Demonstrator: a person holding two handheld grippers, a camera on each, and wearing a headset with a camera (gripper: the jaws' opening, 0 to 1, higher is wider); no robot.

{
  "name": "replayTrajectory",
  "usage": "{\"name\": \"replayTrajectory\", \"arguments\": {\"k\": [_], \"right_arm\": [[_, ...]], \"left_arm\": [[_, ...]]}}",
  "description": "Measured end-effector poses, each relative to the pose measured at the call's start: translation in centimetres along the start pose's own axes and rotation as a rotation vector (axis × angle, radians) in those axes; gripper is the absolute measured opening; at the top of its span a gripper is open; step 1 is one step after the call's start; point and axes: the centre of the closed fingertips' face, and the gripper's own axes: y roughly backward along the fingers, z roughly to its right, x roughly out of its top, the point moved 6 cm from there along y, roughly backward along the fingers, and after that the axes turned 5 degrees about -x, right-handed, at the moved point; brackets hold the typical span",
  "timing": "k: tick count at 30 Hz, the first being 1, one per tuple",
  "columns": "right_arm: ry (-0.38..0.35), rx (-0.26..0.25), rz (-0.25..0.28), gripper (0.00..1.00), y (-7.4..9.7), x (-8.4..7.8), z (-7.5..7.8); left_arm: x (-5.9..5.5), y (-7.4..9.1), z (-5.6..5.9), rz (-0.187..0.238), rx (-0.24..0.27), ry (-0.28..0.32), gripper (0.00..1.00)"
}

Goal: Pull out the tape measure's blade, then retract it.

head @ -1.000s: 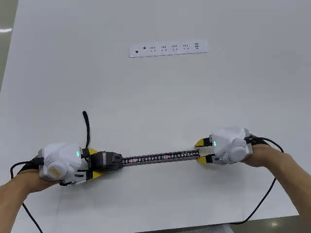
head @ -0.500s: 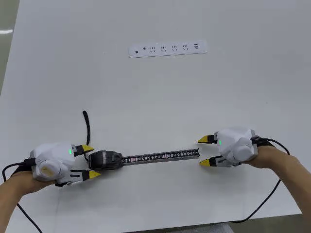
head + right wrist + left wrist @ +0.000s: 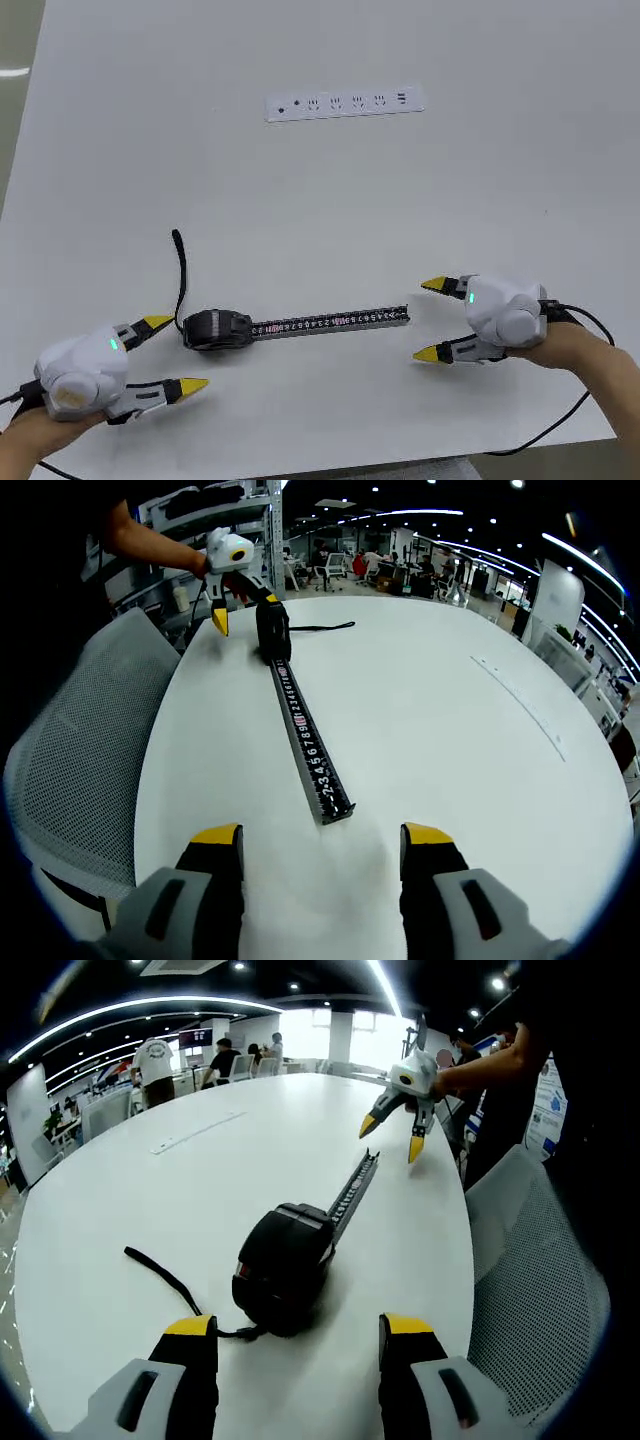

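A black tape measure (image 3: 216,328) lies on the white table (image 3: 330,200), its case (image 3: 285,1263) resting free. Its dark blade (image 3: 330,322) is pulled out to the right and lies flat, ending in a hook (image 3: 337,812). A black wrist strap (image 3: 179,262) trails from the case. My left gripper (image 3: 167,354) is open, a short way behind the case and apart from it. My right gripper (image 3: 432,319) is open too, just beyond the blade's end with nothing between its yellow-tipped fingers.
A white power strip (image 3: 345,102) lies flat at the far middle of the table. Cables run from both grippers off the near edge. A grey mesh chair (image 3: 80,730) stands by the table. People stand in the far background (image 3: 155,1060).
Both grippers have let go: the left opened off the case and drew back left, the right opened off the blade tip and drew back right. The tape stays extended on the table.
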Motion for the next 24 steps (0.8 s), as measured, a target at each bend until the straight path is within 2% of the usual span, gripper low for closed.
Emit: {"name": "replayTrajectory", "arguments": {"k": [5, 9, 12, 15, 20, 24], "right_arm": [[-0.062, -0.047, 0.03, 0.71, 0.7, 0.0, -0.9], [-0.104, -0.097, 0.066, 0.75, 1.1, 0.2, -1.7], [-0.128, -0.108, 0.078, 0.79, 1.3, 0.3, -2.7], [-0.173, -0.13, 0.105, 0.81, 1.4, 0.5, -3.5], [-0.245, -0.186, 0.157, 0.85, 1.5, 1.1, -4.5], [-0.282, -0.227, 0.178, 0.88, 1.6, 1.4, -5.6]], "left_arm": [[-0.8, 0.2, 1.4, 0.044, 0.058, 0.058, 0.68], [-1.0, 0.4, 2.2, 0.064, 0.093, 0.084, 0.72], [-0.8, 0.4, 3.0, 0.075, 0.107, 0.112, 0.74], [-0.6, 0.4, 3.8, 0.109, 0.135, 0.142, 0.78], [-0.4, 0.0, 5.1, 0.129, 0.141, 0.166, 0.8], [0.0, 0.1, 6.0, 0.155, 0.173, 0.19, 0.85]]}}
